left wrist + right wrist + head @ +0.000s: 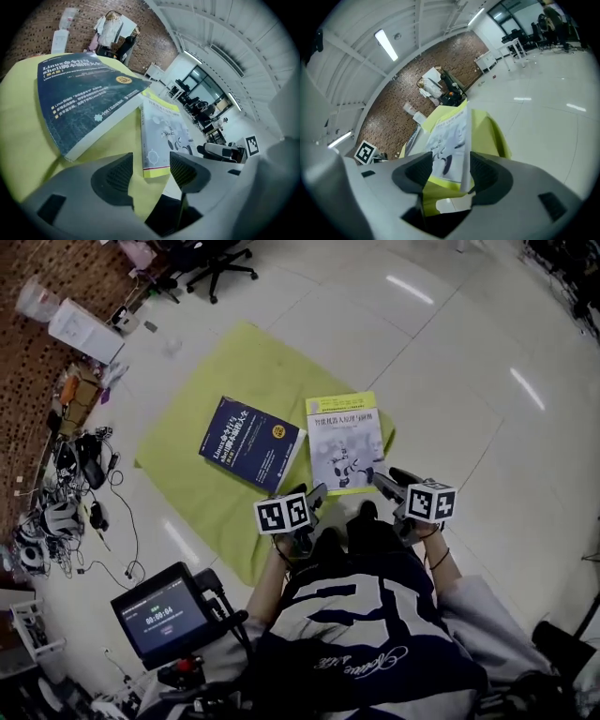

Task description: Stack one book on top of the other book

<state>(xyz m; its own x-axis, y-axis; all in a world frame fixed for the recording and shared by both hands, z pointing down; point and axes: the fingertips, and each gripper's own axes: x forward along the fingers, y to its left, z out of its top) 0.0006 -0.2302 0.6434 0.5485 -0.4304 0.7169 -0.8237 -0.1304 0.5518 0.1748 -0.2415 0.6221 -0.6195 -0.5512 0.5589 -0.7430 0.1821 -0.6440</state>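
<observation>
Hovering with both jaws spread, nothing pinched. Right gripper (387,479) just off near right corner of white book (344,442), whose long axis runs straight away from jaws. Left gripper (312,495) near its near left corner. Blue book (248,442) flat just left, tilted, on green cloth (187,474). Probably right side better lined up for the lift.

A navy book (249,442) and a yellow-and-white book (344,442) lie on lime-green cloth (216,381) (floor (450,381) glossy white).

Yellow-green cloth (211,381) spread on glossy floor (450,352); office chair (220,263), white box (86,331) beyond
</observation>
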